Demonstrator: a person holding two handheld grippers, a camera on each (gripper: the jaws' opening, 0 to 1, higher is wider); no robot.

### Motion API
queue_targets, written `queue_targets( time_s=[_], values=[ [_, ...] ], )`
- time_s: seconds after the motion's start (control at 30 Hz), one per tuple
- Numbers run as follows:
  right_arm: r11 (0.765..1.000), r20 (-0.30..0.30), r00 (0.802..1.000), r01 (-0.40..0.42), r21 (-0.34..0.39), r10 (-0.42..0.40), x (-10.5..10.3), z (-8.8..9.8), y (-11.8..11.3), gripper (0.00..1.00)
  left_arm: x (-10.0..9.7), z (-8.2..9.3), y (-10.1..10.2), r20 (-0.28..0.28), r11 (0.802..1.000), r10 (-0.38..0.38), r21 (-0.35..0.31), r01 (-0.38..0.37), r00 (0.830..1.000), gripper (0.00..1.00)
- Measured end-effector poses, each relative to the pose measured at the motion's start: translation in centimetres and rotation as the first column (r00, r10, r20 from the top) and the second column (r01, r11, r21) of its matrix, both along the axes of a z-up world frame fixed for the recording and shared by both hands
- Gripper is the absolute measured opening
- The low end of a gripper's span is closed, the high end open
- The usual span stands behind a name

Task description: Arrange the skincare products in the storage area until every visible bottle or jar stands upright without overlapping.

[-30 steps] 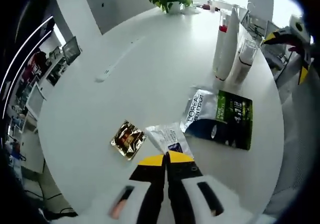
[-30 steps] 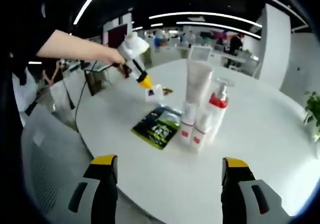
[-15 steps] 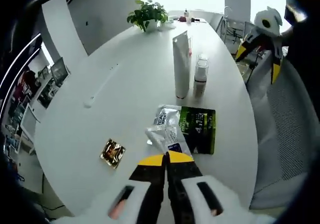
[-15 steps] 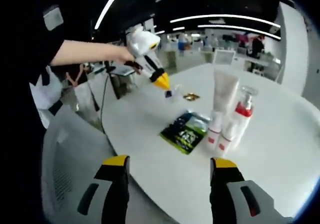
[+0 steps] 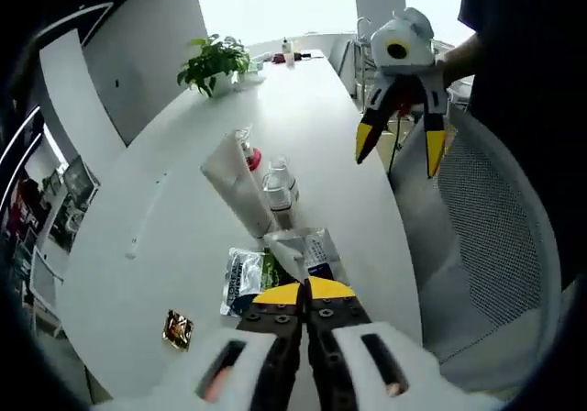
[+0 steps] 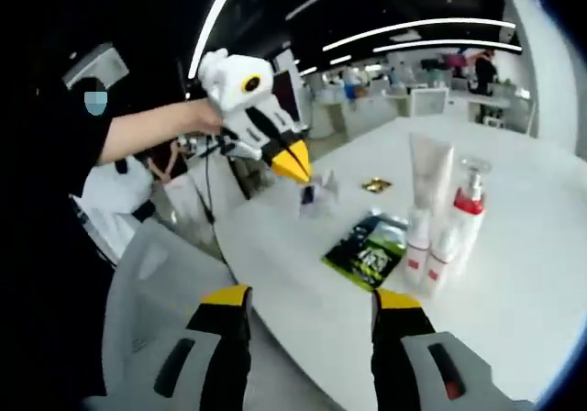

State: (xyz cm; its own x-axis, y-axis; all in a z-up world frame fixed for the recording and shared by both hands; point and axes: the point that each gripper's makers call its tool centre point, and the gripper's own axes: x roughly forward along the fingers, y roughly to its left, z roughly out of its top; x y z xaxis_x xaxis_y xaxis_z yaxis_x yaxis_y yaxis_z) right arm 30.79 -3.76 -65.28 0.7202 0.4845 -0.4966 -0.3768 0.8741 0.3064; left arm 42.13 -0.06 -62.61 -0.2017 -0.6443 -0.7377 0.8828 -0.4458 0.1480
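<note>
- Left tool (image 5: 305, 294): jaws pinched tight on a small clear sachet (image 5: 303, 253), lifted off the surface (image 5: 183, 246). Right gripper view confirms it, sachet (image 6: 315, 194) dangling from the yellow tips, well above the tabletop.
- Prob. lifted to clear it away from the bottles, or to re-place it; can't tell which.
- Right tool (image 6: 310, 303): jaws spread wide, nothing between, hovering off the surface edge (image 6: 303, 310) over a grey chair (image 6: 147, 273). Seen from the left gripper view too (image 5: 396, 134), apart from everything.
- Skincare group near the surface middle: white tube (image 6: 429, 168) upright on its cap, pump bottle w/ red collar (image 6: 468, 207) beside it, two small red-banded bottles (image 6: 419, 244) in front. All upright and close together; touching or not, can't tell.
- Green/black flat pack (image 6: 369, 251) lies flat just beside the small bottles; a silvery pack (image 5: 243, 272) partly under/next to it — overlap still there.
- Gold sachet (image 5: 177, 329) lies alone, well apart.
- Judgement: bottles ok; flat packs remain to sort out.
</note>
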Motion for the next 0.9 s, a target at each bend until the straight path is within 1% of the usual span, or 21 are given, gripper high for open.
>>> queue_targets(
  time_s=[0.07,0.17,0.23,0.33,0.43,0.53,0.6,0.73,0.9],
  values=[
    [0.999,0.002,1.0,0.001,0.038,-0.001,0.1,0.4,0.2,0.48,-1.0,0.5,-0.2,0.005,1.0,-0.021,-0.009,0.021,1.0,0.03],
    [0.998,0.007,1.0,0.003,0.063,-0.004,0.4,0.8,0.1,0.45,-2.4,0.9,-0.3,-0.002,0.999,-0.053,-0.014,0.053,0.999,0.03],
    [0.997,0.011,1.0,0.003,0.075,-0.004,0.6,1.0,0.0,0.43,-3.2,1.0,-0.3,-0.011,0.997,-0.07,-0.015,0.07,0.997,0.03],
    [0.993,0.024,1.0,-0.005,0.119,0.002,0.9,1.6,0.2,0.38,-4.5,1.3,-0.4,-0.021,0.995,-0.097,-0.017,0.097,0.995,0.03],
    [0.988,0.027,0.999,-0.021,0.154,0.017,1.0,2.0,0.8,0.33,-5.8,1.7,-0.7,-0.043,0.992,-0.125,-0.024,0.124,0.991,0.03],
    [0.984,0.049,0.998,-0.047,0.169,0.039,1.1,2.6,1.3,0.26,-6.7,2.2,-0.8,-0.046,0.99,-0.143,-0.026,0.142,0.989,0.03],
    [0.976,0.054,0.997,-0.061,0.211,0.051,1.1,3.0,1.8,0.24,-7.3,2.5,-0.9,-0.056,0.988,-0.155,-0.032,0.154,0.986,0.03],
    [0.972,0.055,0.997,-0.071,0.224,0.06,1.1,3.1,2.1,0.22,-8.3,3.1,-1.1,-0.094,0.984,-0.173,-0.047,0.169,0.98,0.03],
    [0.957,0.065,0.994,-0.101,0.273,0.086,0.9,3.6,2.7,0.11,-8.5,3.2,-0.9,-0.108,0.985,-0.17,-0.051,0.166,0.979,0.03]
  ],
)
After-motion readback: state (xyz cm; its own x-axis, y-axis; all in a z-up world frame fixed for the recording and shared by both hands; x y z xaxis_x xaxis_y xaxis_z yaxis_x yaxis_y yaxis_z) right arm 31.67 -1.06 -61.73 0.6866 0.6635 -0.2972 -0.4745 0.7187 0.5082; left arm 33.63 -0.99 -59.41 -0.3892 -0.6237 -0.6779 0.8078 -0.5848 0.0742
